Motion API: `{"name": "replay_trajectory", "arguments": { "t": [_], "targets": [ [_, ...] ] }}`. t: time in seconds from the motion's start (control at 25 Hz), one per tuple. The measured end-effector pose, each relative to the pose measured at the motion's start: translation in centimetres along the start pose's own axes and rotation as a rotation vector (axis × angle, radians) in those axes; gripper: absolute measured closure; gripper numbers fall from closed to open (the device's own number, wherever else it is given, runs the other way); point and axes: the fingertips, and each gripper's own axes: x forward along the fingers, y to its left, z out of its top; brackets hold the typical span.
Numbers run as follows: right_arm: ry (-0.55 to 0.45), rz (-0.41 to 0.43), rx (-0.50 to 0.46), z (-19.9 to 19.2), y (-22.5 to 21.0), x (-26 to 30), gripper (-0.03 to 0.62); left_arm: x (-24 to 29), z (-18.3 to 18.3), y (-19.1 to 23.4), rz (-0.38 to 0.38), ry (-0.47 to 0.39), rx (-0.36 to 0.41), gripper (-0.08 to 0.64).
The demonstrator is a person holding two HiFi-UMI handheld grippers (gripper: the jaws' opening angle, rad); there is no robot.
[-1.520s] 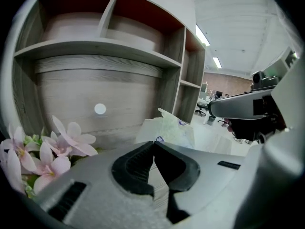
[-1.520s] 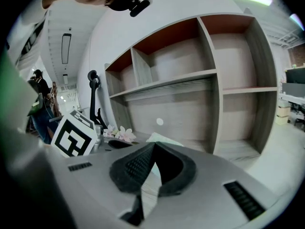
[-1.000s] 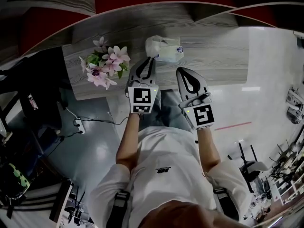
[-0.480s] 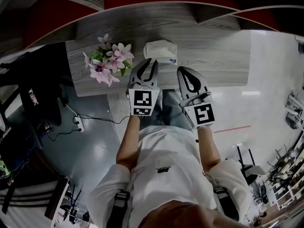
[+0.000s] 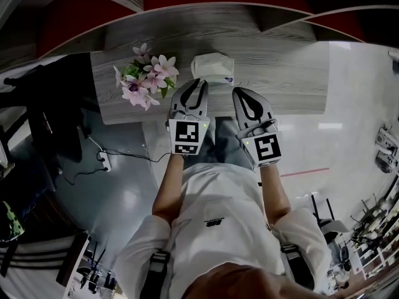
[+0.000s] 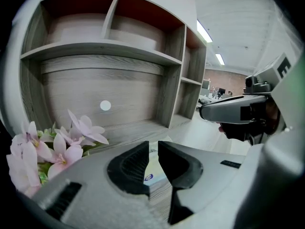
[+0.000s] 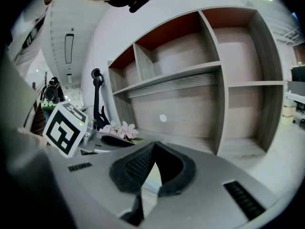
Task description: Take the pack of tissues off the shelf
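Note:
The white tissue pack [image 5: 212,66] lies on the grey wooden shelf [image 5: 280,61], to the right of pink flowers [image 5: 146,83]. My left gripper [image 5: 198,81] hovers at the shelf's front edge with its tips just short of the pack, jaws a narrow gap apart and holding nothing. In the left gripper view the pack [image 6: 153,175] shows through that gap below my left gripper [image 6: 153,144]. My right gripper [image 5: 240,92] hangs to the right of the pack with its tips together and nothing held. In its own view my right gripper [image 7: 155,144] points at the shelf's back panel.
The pink flowers [image 6: 52,151] stand left of the pack, close to the left gripper. Upper compartments [image 6: 109,27] of the shelf hold nothing. A black stand [image 5: 56,104] sits left of the shelf. A power strip with cable [image 5: 103,162] lies on the glossy floor.
The head camera has shifted slightly, so the shelf and pack sit a little differently in the picture. Both grippers keep nearly the same pose in front of the shelf.

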Motion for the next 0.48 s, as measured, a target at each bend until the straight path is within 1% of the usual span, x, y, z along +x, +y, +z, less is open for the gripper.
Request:
{"name": "replay_trajectory", "arguments": {
  "t": [0.48],
  "targets": [
    [0.009, -0.001, -0.001, -0.37, 0.19, -0.14, 0.569, -0.68, 0.35, 0.04, 0.004, -0.008, 0.004, 0.489]
  ]
}}
